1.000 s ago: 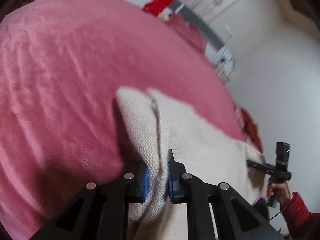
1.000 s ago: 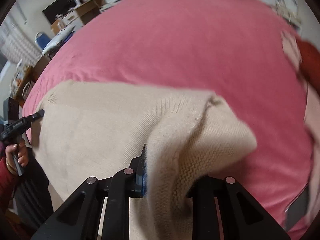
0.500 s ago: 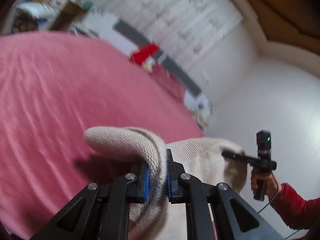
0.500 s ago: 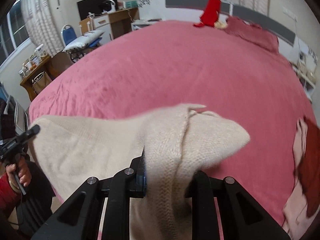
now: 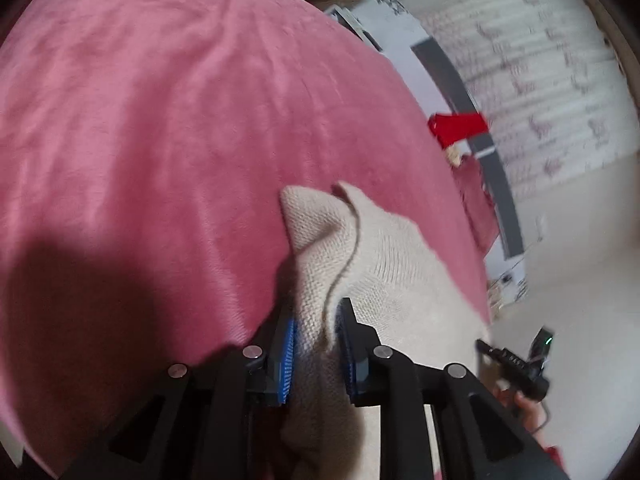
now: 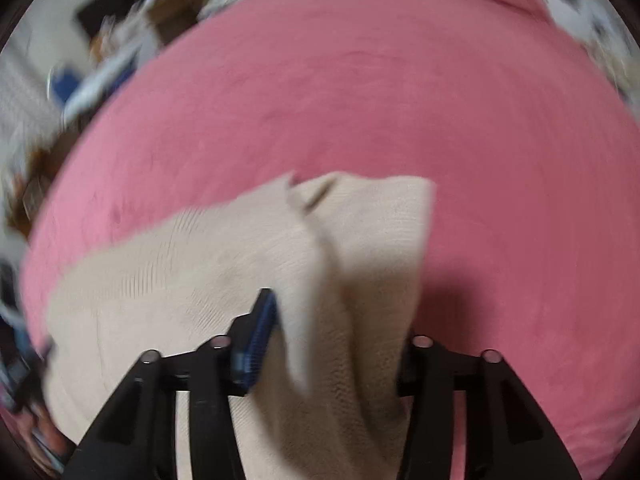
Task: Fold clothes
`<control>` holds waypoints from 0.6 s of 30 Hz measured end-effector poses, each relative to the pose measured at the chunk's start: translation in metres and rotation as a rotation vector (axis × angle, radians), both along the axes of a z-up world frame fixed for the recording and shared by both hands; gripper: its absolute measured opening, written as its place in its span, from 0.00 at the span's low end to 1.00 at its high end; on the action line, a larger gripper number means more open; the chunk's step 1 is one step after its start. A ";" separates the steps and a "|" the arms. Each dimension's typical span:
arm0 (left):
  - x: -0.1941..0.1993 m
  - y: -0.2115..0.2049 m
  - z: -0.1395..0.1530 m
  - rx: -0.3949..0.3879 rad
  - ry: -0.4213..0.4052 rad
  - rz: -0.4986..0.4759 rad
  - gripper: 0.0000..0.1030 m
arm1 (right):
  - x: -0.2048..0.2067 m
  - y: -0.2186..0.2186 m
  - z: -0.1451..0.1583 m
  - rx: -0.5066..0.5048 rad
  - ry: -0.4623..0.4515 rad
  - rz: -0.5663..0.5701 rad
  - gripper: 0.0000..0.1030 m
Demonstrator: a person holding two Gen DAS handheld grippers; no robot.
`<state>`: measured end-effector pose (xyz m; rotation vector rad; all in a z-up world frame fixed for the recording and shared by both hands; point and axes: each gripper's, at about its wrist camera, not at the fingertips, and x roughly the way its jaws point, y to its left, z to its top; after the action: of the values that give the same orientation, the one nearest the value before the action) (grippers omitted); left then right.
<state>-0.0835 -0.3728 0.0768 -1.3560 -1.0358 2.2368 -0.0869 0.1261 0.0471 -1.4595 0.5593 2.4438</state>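
Note:
A cream knitted sweater (image 5: 384,264) lies over the near edge of a bed with a pink blanket (image 5: 160,140). My left gripper (image 5: 316,344) is shut on a bunched corner of the sweater, which stands up between the blue pads. My right gripper (image 6: 332,344) is shut on another corner of the same sweater (image 6: 200,272); the cloth drapes over its right finger and hides it. The sweater stretches between the two grippers. The right gripper also shows in the left wrist view (image 5: 516,364), at the lower right.
The pink blanket (image 6: 380,100) spreads far ahead of both grippers. A red item (image 5: 460,126) lies by the grey headboard (image 5: 472,120). Furniture and clutter (image 6: 120,52) stand to the left of the bed. White floor (image 5: 580,240) lies to the right.
Both grippers have swung down toward the bed with the sweater still held. The sweater corners that were lifted in the air now hang lower over the blanket. The right view is blurred with motion.

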 end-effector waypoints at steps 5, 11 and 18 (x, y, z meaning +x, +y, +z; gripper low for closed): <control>0.037 -0.022 0.035 -0.094 0.158 0.183 0.16 | 0.059 0.059 0.030 -0.034 0.166 -0.250 0.64; 0.080 0.001 0.062 -0.135 0.325 0.095 0.18 | 0.127 0.032 0.022 -0.138 0.228 -0.079 0.77; 0.108 0.057 0.024 -0.393 0.123 -0.099 0.18 | 0.158 0.008 -0.050 -0.254 0.128 -0.066 0.77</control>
<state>0.0248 -0.3162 0.1010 -1.3574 -0.4904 2.4983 0.0708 0.1338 -0.0033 -1.3521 0.9597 2.4995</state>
